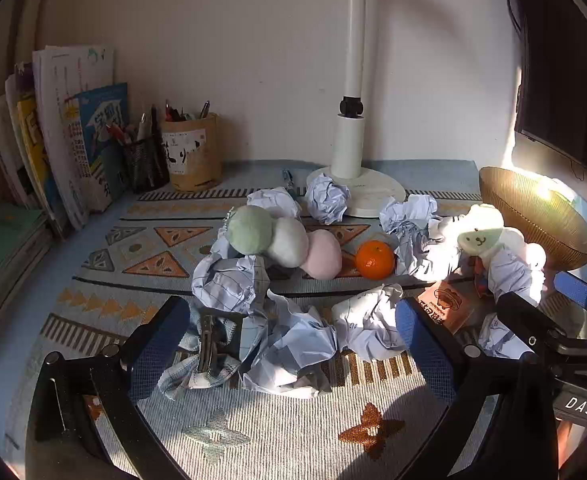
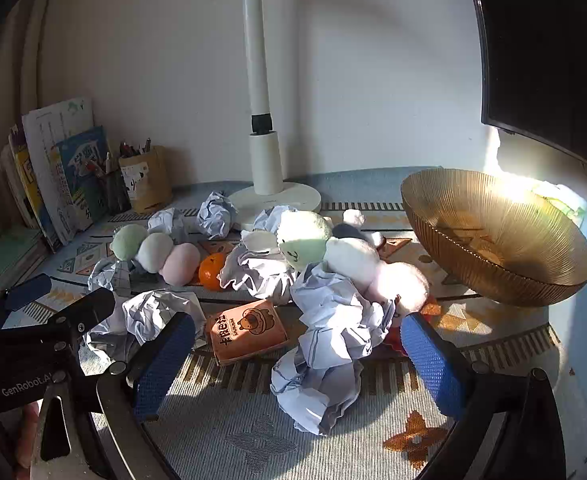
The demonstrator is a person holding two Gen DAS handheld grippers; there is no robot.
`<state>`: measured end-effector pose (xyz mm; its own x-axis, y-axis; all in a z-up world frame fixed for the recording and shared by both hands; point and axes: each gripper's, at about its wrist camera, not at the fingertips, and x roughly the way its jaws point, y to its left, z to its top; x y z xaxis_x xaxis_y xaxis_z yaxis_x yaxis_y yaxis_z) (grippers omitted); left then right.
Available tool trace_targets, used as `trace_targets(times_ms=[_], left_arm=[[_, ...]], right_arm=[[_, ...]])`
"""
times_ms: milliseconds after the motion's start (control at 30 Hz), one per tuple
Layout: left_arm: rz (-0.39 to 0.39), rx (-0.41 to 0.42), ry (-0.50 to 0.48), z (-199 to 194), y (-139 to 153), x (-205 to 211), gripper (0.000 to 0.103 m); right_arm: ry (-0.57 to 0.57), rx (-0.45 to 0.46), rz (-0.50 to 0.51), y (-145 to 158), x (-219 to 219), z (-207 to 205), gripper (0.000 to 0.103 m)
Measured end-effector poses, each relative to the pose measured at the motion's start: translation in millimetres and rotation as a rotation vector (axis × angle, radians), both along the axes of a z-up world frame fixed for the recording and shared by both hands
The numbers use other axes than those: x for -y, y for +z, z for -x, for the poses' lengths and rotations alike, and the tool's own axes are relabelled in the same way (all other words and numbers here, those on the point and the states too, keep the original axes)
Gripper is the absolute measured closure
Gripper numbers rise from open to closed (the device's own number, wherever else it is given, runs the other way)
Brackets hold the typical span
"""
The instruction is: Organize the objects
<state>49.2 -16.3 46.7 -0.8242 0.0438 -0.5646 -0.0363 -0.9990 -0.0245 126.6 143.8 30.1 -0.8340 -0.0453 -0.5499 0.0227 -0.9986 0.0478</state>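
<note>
Paper wads [image 1: 293, 344] btwn open jaws

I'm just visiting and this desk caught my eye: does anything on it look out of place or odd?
Yes. Crumpled paper balls lie scattered over the patterned mat, mixed with plush toys, a tangerine and an orange packet. The amber bowl sits tilted rather than flat and looks empty.
</note>
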Motion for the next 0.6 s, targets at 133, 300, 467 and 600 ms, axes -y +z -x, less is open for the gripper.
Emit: trace_targets(times_ms=[133, 300, 467, 600], left_arm=[[-0.037, 0.028, -0.021, 4, -9, 5, 0.001], [-0.029, 0.067, 0.015, 10, -15, 4, 0.001], [0.017, 0.072, 0.009, 10, -13, -4, 0.001], [0.016, 0.081, 0.007, 10, -13, -1, 0.001]], right_arm=[[0.021, 0.015, 0.011, 0, -1, 1, 0.0], [0.022, 0.044, 0.038, -4, 1, 3, 0.0], [0.003, 0.075, 0.019, -9, -1, 9, 0.0], [-0.012, 0.078, -0.002, -12, 0, 9, 0.0]])
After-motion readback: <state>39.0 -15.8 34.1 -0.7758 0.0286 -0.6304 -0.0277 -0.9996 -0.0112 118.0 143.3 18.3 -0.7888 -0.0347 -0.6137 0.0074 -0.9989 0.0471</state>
